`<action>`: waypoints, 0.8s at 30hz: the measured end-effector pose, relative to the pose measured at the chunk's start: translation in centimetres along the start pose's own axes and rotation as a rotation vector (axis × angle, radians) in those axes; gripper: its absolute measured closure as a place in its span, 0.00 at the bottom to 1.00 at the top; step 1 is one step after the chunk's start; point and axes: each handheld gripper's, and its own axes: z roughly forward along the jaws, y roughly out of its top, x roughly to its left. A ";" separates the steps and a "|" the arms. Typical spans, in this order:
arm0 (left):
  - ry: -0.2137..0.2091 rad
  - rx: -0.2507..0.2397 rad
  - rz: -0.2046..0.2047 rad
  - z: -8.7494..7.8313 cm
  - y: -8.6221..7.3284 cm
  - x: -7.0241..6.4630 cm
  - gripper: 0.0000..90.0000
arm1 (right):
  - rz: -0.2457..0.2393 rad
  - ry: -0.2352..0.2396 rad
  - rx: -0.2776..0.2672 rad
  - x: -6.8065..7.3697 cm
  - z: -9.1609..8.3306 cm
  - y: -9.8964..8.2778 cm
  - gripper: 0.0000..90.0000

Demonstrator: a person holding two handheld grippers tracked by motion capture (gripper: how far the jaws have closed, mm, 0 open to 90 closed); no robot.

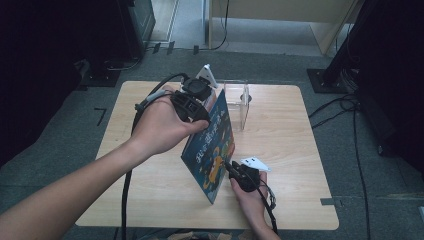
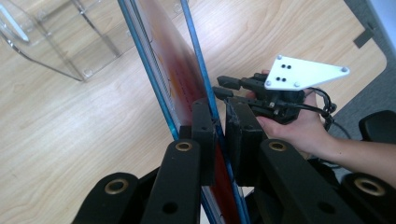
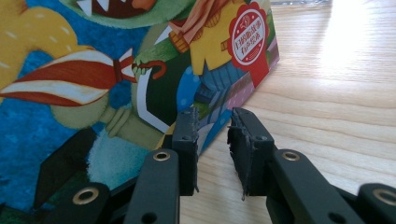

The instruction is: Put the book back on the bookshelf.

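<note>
High view: nearest the person, the right gripper [image 1: 234, 169] sits just beside the lower edge of the picture book [image 1: 210, 145], its jaws parted with nothing between them. Above it, the left gripper [image 1: 199, 111] is clamped on the book's upper edge, holding it tilted over the wooden table [image 1: 290, 150]. Farther back stands a clear plastic stand [image 1: 237, 102].

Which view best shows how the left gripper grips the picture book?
The left gripper view: the left gripper's jaws pinch the picture book's cover edge-on. The high view shows that gripper at the book's top edge; the right gripper view gives the cover art alone.
</note>
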 end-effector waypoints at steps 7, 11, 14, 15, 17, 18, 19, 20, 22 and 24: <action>0.032 0.029 0.074 -0.2 0.6 -2.2 0.93 | -0.008 0.032 0.014 0.8 0.6 0.1 0.77; 0.034 0.036 0.101 0.0 0.8 -3.2 0.95 | -0.018 0.047 0.031 1.4 1.0 0.2 0.77; 0.042 0.041 0.114 0.0 0.9 -3.5 0.97 | -0.024 0.066 0.029 1.7 1.1 0.2 0.73; 0.041 0.041 0.114 0.0 0.9 -3.5 0.97 | -0.024 0.066 0.029 1.7 1.1 0.2 0.73; 0.041 0.037 0.115 0.0 0.8 -3.3 0.97 | -0.036 0.082 0.031 1.8 1.1 0.2 0.72; 0.033 0.029 0.116 0.0 0.7 -3.2 0.97 | -0.039 0.084 0.030 1.8 1.1 0.2 0.71; 0.029 0.022 0.116 0.0 0.6 -3.2 0.97 | -0.041 0.084 0.031 1.8 1.1 0.1 0.71; 0.029 0.022 0.116 0.0 0.6 -3.2 0.96 | -0.042 0.086 0.031 1.8 1.1 0.2 0.70; 0.014 0.021 0.129 -0.1 0.5 -3.3 0.93 | -0.042 0.090 0.032 1.7 1.1 0.2 0.70; 0.010 0.016 0.147 -0.1 0.3 -3.6 0.90 | -0.043 0.090 0.032 1.7 1.0 0.2 0.70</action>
